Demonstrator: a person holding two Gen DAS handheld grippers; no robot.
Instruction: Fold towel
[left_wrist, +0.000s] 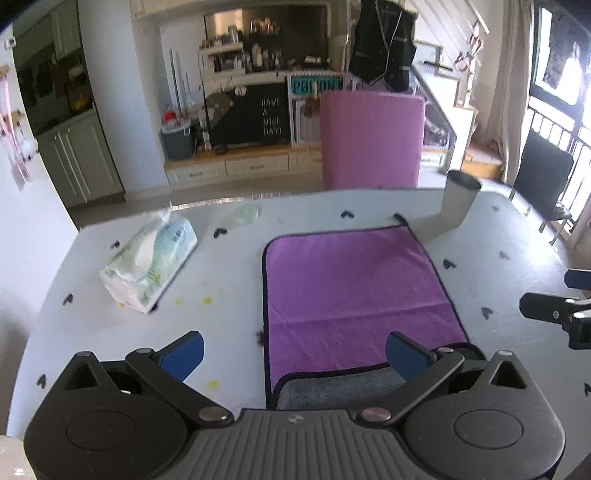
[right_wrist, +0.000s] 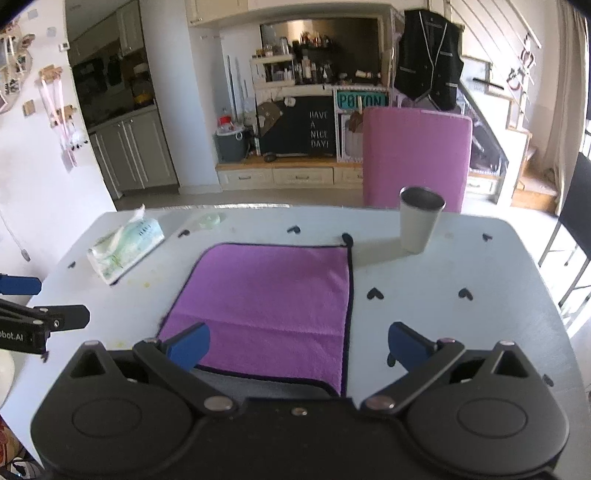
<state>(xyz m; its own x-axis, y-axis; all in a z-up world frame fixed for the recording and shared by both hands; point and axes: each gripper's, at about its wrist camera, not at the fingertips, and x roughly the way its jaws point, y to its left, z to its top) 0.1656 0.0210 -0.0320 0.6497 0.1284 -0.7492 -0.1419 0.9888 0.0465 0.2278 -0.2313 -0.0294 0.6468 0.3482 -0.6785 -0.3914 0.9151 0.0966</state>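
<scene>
A purple towel (left_wrist: 354, 291) with a dark edge lies flat on the white table (left_wrist: 229, 280). Its near edge shows a grey underside (left_wrist: 332, 391) peeking out below the purple layer. My left gripper (left_wrist: 295, 356) is open and empty, hovering above the towel's near left corner. In the right wrist view the same towel (right_wrist: 269, 295) lies ahead. My right gripper (right_wrist: 299, 347) is open and empty above the towel's near right corner. Each gripper shows at the edge of the other's view: the right one (left_wrist: 554, 314) and the left one (right_wrist: 44, 321).
A tissue pack (left_wrist: 151, 262) lies on the table to the left of the towel. A grey cup (right_wrist: 419, 221) stands at the far right of the towel. A pink chair (right_wrist: 415, 162) stands behind the table. A small round lid (left_wrist: 246, 214) lies near the far edge.
</scene>
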